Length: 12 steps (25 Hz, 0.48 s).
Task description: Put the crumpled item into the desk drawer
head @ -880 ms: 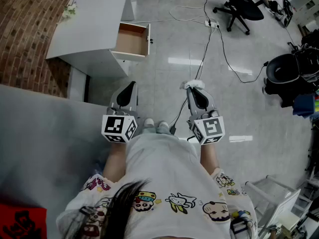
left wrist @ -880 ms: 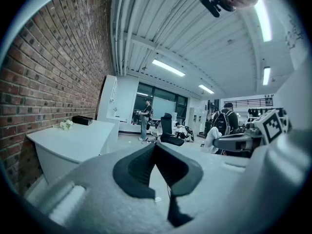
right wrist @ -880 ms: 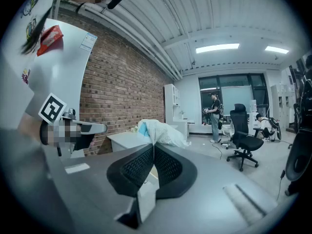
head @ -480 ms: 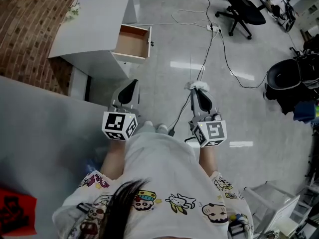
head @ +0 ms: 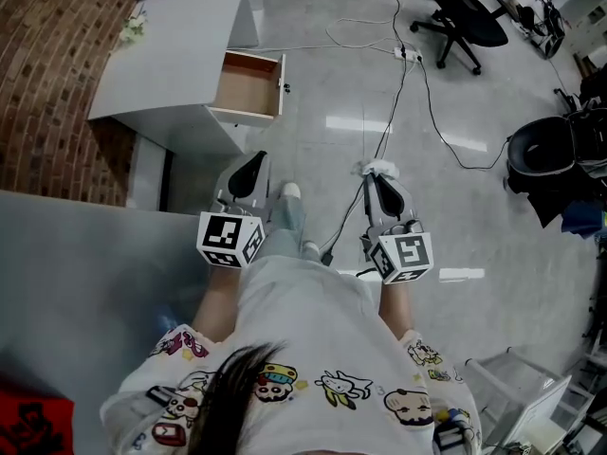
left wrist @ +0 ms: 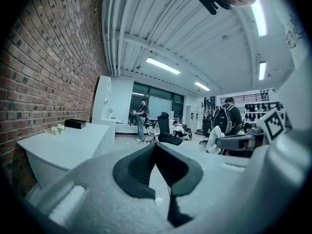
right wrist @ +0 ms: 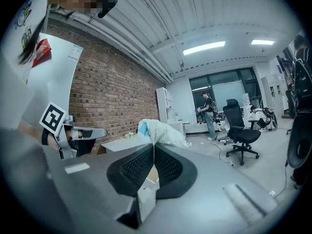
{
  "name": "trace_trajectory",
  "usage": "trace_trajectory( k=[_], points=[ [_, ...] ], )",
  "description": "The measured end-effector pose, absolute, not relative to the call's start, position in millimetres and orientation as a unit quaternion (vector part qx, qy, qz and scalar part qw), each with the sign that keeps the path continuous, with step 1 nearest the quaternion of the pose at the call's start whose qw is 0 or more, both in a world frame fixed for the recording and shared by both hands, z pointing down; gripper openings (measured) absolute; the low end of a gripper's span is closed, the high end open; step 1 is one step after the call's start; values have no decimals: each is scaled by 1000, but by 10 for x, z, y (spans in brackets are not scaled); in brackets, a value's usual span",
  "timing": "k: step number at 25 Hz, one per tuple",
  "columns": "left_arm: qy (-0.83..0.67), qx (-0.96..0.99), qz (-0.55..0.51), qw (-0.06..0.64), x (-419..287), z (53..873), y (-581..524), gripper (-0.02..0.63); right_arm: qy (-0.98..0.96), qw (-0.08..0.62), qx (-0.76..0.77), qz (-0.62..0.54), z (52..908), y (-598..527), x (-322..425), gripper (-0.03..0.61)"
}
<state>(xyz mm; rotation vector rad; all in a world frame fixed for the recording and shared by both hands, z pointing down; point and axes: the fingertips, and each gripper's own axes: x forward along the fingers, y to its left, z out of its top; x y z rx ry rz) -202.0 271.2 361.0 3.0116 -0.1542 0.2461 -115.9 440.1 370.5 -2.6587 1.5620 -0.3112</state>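
Carrying appears to be the step in hand: the crumpled item (right wrist: 157, 129), a white wad with a touch of blue, is pinched at the tips of the right gripper (head: 381, 180). The jaws are pressed together on it, and most of the wad bulges beyond them. In the head view it is seen just right of centre, over the bare floor (head: 322, 169) and well apart from the drawer (head: 247, 83). The drawer is pulled out of the white worktop (head: 180, 45) in the upper left of that frame, and its wooden inside is shown bare and open from above. The left gripper (head: 254, 163) is held left of centre with its jaws together and nothing between them.

For the carry to be done well, a firm clamp on the wad is needed. Only an edge appears to be caught, and a light, springy thing of this kind could be shaken loose. The right gripper is best brought up and left across the frame until the wad is above the open box. It is then lowered inside before the jaws are parted, so that nothing is dropped on the rim. The cables (head: 410, 74) trailing over the floor at upper centre should be stepped round. The left gripper can be saved for pushing the drawer shut.
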Motion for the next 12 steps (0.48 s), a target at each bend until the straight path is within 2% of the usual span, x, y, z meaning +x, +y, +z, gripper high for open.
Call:
trace_trajectory(
  k=[12],
  points=[
    [-75, 991, 89, 71, -986, 3752, 1540, -2, 536, -2, -833, -135, 3901, 3136, -162, 14]
  ],
)
